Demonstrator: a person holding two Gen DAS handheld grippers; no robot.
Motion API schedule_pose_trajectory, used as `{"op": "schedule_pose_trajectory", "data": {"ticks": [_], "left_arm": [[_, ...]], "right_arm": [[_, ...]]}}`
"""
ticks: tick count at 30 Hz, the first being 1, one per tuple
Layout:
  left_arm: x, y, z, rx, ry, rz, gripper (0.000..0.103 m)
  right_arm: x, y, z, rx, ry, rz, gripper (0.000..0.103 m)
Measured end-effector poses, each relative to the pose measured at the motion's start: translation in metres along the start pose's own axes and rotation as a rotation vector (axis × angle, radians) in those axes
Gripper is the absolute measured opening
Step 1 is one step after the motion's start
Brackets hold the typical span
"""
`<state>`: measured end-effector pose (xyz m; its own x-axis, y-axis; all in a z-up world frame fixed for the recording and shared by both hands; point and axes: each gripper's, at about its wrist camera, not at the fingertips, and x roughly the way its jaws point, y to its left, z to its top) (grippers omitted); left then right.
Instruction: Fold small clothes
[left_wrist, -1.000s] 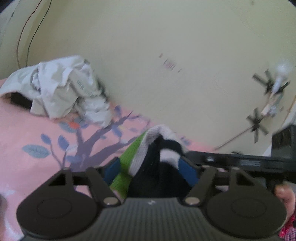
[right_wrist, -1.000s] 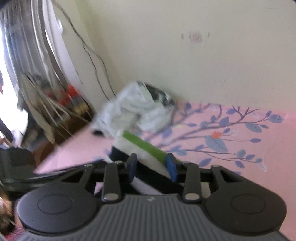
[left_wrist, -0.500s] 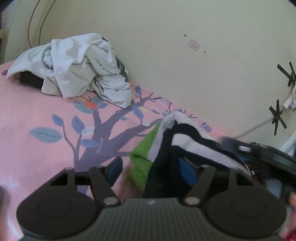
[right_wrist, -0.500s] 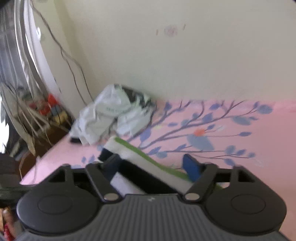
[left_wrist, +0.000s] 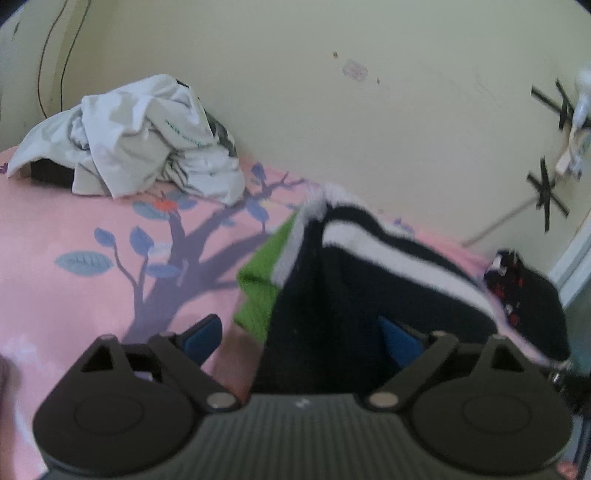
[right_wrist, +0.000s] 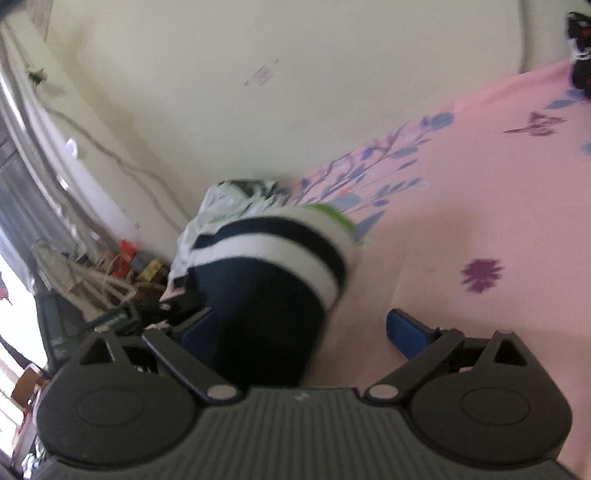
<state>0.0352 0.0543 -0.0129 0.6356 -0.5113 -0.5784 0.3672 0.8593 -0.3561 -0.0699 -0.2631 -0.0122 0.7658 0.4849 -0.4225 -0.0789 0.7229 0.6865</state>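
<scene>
Two claws, both spread wide, jaws just been opening. Left claw (left_wrist: 301, 338): striped garment (left_wrist: 354, 280) stands loose between the blue pads, slumped toward the right pad, clear of the left one; released. Right claw (right_wrist: 301, 332): same garment (right_wrist: 266, 280) lies against its left pad, well off the right; released too. White clothes heap (left_wrist: 140, 140) far ahead on the pink sheet (left_wrist: 74, 221)

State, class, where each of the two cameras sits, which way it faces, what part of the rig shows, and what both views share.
Left wrist: on the left gripper, looking across the pink sheet to the wall; open blue fingers show.
Right wrist: on the right gripper, tilted, facing the corner; open fingers show.
Shared: striped garment, white clothes pile.
</scene>
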Motion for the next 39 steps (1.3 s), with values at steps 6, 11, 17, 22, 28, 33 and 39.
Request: {"op": "schedule_pose_trajectory", "data": {"ticks": [6, 11, 17, 22, 28, 33, 39], "left_arm": [[0.003, -0.009, -0.007, 0.05, 0.027, 0.023, 0.101], [0.007, -0.011, -0.007, 0.06, 0.036, 0.038, 0.103], [0.008, -0.016, -0.009, 0.09, 0.032, 0.066, 0.103], [0.009, -0.018, -0.01, 0.104, 0.027, 0.081, 0.103], [0.009, -0.02, -0.011, 0.121, 0.02, 0.098, 0.103], [0.009, -0.022, -0.012, 0.13, 0.015, 0.111, 0.103], [0.009, -0.021, -0.013, 0.128, 0.02, 0.115, 0.103]], "right_arm": [[0.039, 0.031, 0.002, -0.168, 0.06, -0.035, 0.097], [0.039, 0.029, 0.0, -0.191, 0.054, -0.035, 0.097], [0.038, 0.028, -0.001, -0.177, 0.046, -0.027, 0.097], [0.037, 0.029, -0.002, -0.178, 0.046, -0.028, 0.097], [0.036, 0.03, -0.003, -0.189, 0.049, -0.035, 0.097], [0.036, 0.033, -0.004, -0.209, 0.051, -0.052, 0.097], [0.036, 0.033, -0.006, -0.219, 0.052, -0.059, 0.097]]}}
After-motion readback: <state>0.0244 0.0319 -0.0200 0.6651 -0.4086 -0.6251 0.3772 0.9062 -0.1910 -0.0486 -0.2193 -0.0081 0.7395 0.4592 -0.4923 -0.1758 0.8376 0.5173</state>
